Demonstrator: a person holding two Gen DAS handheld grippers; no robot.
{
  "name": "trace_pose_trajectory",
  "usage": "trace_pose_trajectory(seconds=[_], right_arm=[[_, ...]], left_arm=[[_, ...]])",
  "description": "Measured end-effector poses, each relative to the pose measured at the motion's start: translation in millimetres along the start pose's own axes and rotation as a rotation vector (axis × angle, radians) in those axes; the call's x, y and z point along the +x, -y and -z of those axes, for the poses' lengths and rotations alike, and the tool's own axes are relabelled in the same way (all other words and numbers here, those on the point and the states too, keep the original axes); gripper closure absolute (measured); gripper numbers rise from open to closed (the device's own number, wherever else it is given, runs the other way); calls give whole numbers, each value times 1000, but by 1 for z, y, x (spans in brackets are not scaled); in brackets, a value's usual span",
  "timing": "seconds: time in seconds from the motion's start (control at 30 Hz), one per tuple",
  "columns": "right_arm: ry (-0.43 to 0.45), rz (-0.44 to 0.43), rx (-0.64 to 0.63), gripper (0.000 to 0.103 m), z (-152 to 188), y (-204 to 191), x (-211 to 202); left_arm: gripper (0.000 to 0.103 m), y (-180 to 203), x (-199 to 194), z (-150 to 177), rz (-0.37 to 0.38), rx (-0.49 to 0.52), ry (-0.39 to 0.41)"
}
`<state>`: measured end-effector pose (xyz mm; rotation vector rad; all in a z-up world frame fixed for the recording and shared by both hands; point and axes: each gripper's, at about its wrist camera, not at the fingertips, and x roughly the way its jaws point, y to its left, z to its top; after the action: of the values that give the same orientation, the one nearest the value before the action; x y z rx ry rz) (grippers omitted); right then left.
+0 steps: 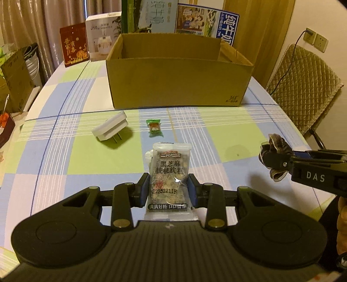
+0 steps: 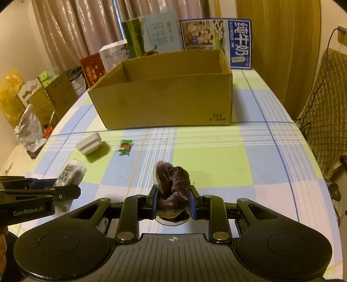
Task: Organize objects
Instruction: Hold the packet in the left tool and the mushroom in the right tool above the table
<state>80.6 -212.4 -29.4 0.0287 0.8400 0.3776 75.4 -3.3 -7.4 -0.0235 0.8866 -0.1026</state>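
A sealed snack packet [image 1: 169, 180] with dark printing stands upright between the two fingers of the left gripper [image 1: 169, 186], pinched on both sides and held above the table near its front edge. In the right wrist view the same packet [image 2: 70, 173] shows at the lower left, gripped by the left gripper [image 2: 63, 186].

To its right, the right gripper [image 2: 173, 201] squeezes a bunched, dark purple velvety scrunchie [image 2: 173, 184] between its blue-padded fingers, also held above the table. From the left wrist view this gripper [image 1: 272, 158] enters from the right edge with the scrunchie [image 1: 277, 147] bulging out of its tip.

Further back on the checked tablecloth [image 1: 216, 134] of green, blue and pink squares lie a white plug adapter [image 1: 110, 128] resting on its side with its prongs pointing toward the camera, and just to its right a small green-wrapped candy [image 1: 154, 128]. The two lie near each other but apart.

Behind them stands a large open cardboard box [image 1: 177, 84], its flaps tucked down; what it holds is hidden. Several printed cartons [image 1: 188, 19] stand upright behind the box, in front of curtains. A quilted chair [image 1: 303, 86] stands at the table's right side.
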Motion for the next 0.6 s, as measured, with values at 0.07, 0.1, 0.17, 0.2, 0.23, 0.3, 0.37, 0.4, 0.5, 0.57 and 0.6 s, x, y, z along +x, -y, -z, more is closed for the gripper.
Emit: trace_pose_trajectory(seconds=[0.07,0.1,0.17,0.2,0.23,0.3,0.37,0.4,0.5,0.57,0.6], right_arm=[[11,-4,-2,78,0,-2,-7],[16,-5,-3,78,0,-3,-10],[23,-8,-4,78,1,-4,-16],[27,-8,-5,78,1,-5,-18],[30,-8,-7,78,1,-5,-20],[36,-8,-6,78,1,-5,-24],[40,-7,-6,78,2,-5,-27],[42,-6,-5,78,3,-5,-29],[46,-4,-3,78,3,-4,-32],[48,-3,-1,78,4,-3,-34],[49,-2,-1,78,4,-3,-35]], left_arm=[[72,2,-7,1,-4,3,8],[72,3,-11,2,-6,5,11],[72,4,-16,3,-7,6,17],[72,5,-18,4,-7,7,20],[72,6,-21,5,-6,8,22],[72,8,-24,6,-6,11,26],[72,9,-28,7,-4,13,32],[72,10,-30,7,-4,14,34],[72,13,-33,7,-3,19,40],[72,14,-35,7,0,18,43],[72,14,-35,6,1,17,45]])
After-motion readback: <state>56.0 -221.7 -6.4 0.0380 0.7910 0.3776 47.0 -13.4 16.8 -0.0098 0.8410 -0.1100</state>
